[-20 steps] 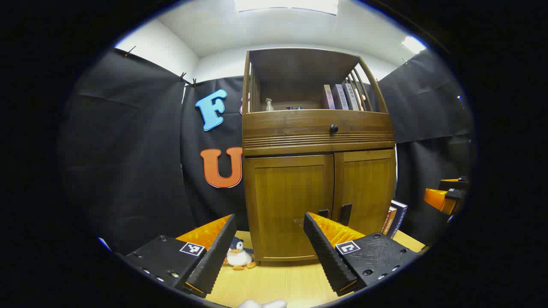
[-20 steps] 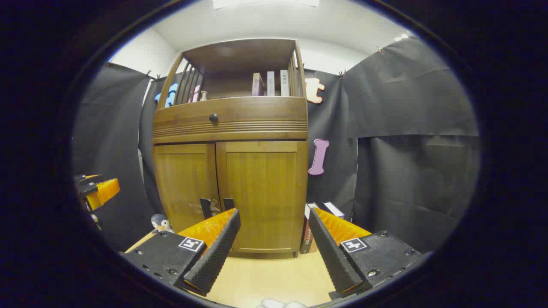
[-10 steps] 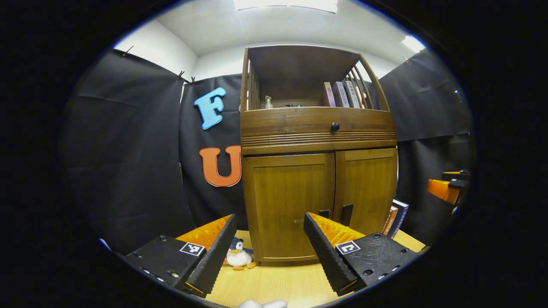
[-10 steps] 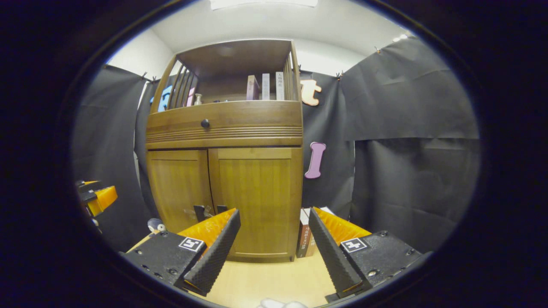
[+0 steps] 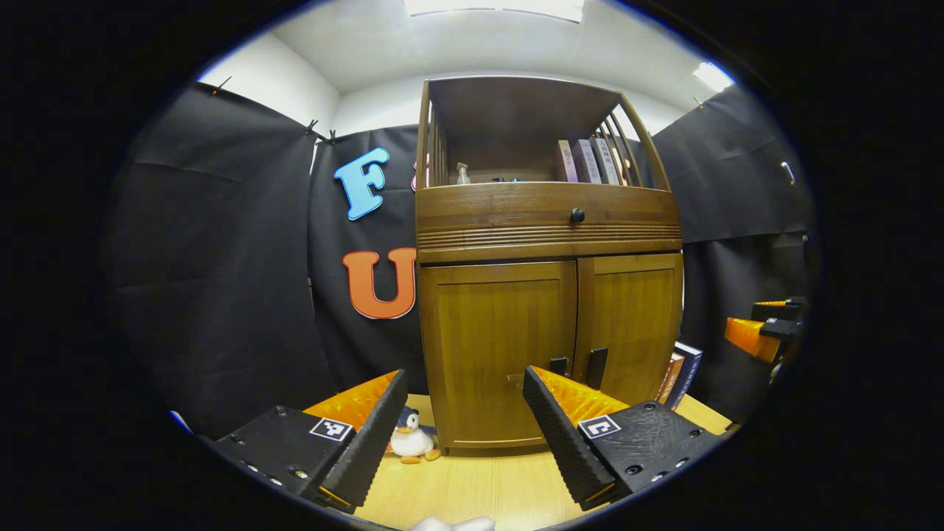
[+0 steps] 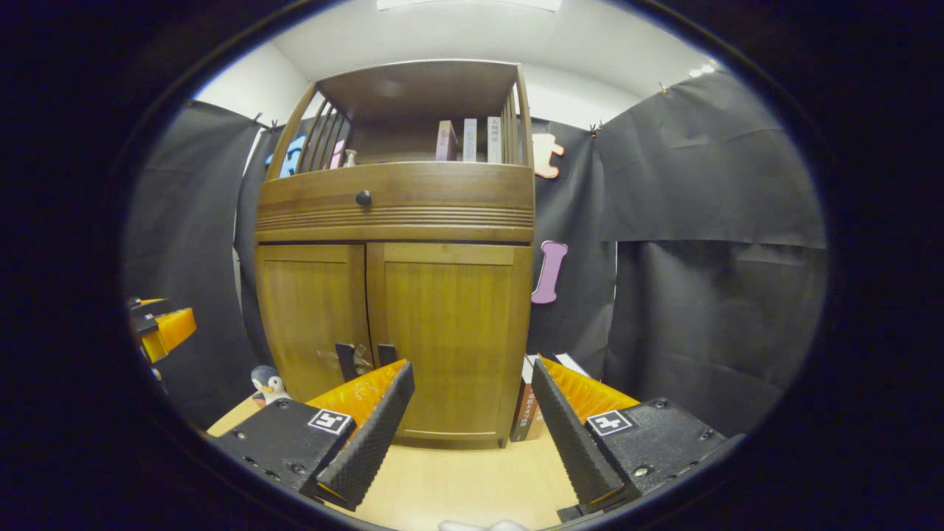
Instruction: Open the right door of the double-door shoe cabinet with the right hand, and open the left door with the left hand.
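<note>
The wooden shoe cabinet (image 5: 549, 221) stands on the tabletop with both lower doors shut. In the left gripper view the left door (image 5: 494, 332) is straight ahead and the right door (image 5: 634, 317) lies beyond it. Two dark handles (image 5: 559, 365) (image 5: 596, 367) sit side by side at the middle seam. My left gripper (image 5: 464, 376) is open, short of the left door and touching nothing. In the right gripper view my right gripper (image 6: 472, 369) is open in front of the right door (image 6: 450, 332), with its handle (image 6: 387, 354) just above the left finger. Both grippers hold nothing.
A small penguin toy (image 5: 411, 439) sits at the cabinet's left foot. Books (image 6: 527, 405) lean against its right side. A drawer with a round knob (image 5: 577, 216) and an open shelf with books top the doors. The other gripper (image 5: 759, 332) (image 6: 158, 332) shows at each view's edge.
My right gripper has drifted a little nearer the cabinet, whose doors now look slightly larger. The left gripper has barely moved. Both doors stay shut.
</note>
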The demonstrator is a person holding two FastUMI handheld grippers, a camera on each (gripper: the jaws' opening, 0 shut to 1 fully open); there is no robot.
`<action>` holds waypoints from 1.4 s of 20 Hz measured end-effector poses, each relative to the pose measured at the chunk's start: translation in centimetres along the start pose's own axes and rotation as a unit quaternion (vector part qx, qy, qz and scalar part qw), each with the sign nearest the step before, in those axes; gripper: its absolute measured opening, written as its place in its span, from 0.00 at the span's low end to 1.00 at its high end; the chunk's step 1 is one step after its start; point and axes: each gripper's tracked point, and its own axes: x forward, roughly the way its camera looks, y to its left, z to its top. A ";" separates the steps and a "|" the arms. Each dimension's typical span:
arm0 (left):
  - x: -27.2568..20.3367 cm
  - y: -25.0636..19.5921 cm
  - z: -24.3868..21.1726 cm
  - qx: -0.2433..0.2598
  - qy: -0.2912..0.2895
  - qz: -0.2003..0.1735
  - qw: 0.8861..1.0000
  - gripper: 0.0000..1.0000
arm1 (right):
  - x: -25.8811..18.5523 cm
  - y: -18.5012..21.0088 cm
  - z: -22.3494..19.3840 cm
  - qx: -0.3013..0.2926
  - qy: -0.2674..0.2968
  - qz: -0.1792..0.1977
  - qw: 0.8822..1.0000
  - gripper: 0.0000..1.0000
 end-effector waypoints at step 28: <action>-5.0 4.5 -1.0 0.013 0.036 0.069 0.997 0.96 | 23.8 14.0 -10.3 -0.001 0.083 0.076 0.994 0.84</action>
